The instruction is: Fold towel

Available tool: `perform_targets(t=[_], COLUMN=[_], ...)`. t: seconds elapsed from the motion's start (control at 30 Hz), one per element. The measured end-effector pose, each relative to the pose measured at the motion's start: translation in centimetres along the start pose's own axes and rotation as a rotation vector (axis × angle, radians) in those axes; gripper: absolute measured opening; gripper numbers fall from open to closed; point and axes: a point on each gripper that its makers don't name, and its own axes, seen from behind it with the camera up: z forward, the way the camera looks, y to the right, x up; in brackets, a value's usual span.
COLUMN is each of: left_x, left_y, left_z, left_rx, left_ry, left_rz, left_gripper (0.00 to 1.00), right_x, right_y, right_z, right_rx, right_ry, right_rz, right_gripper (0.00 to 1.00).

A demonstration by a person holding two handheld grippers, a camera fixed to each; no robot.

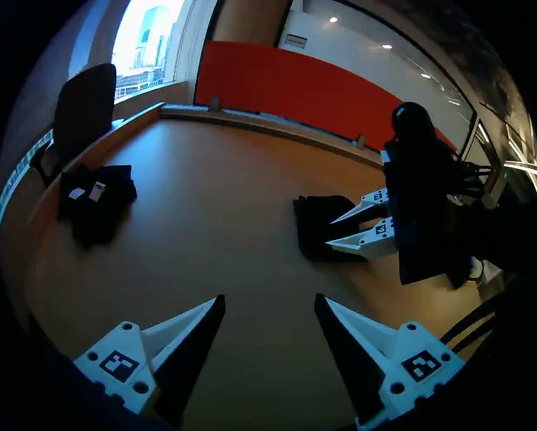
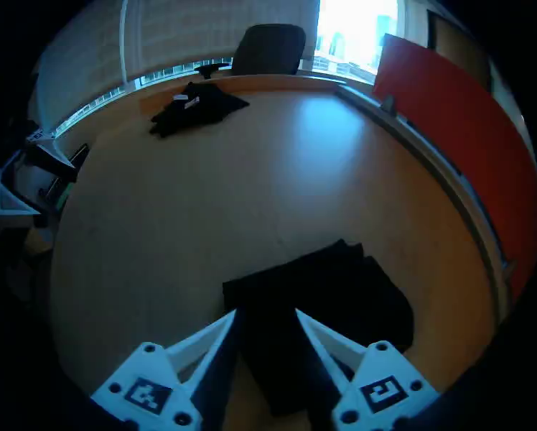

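Observation:
A black towel, folded into a thick rectangle, lies on the wooden table near its right side. My right gripper hovers right over the towel's near-left corner, its fingers apart with dark cloth showing between them. In the left gripper view the same towel lies mid-table, with the right gripper reaching onto it from the right, held by a person in dark clothes. My left gripper is open over bare table, well short of the towel.
A loose heap of dark cloth with white tags lies at the table's far corner, also seen as a dark heap in the right gripper view. An office chair stands behind it by the window. A red partition runs along the table's far edge.

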Motion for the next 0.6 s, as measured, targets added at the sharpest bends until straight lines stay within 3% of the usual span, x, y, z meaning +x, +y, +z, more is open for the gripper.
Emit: perform_targets(t=[0.07,0.6], left_x=[0.0,0.1], left_y=[0.0,0.1], left_z=[0.0,0.0], left_rx=[0.001,0.006], left_ry=[0.0,0.003], left_rz=[0.002,0.013], left_gripper=[0.93,0.92], right_x=[0.0,-2.1], right_y=[0.1,0.6], right_z=[-0.3,-2.2], right_rx=[-0.004,-0.031], right_ry=[0.006,0.001], right_rz=[0.002,0.036], right_gripper=[0.65,0.65])
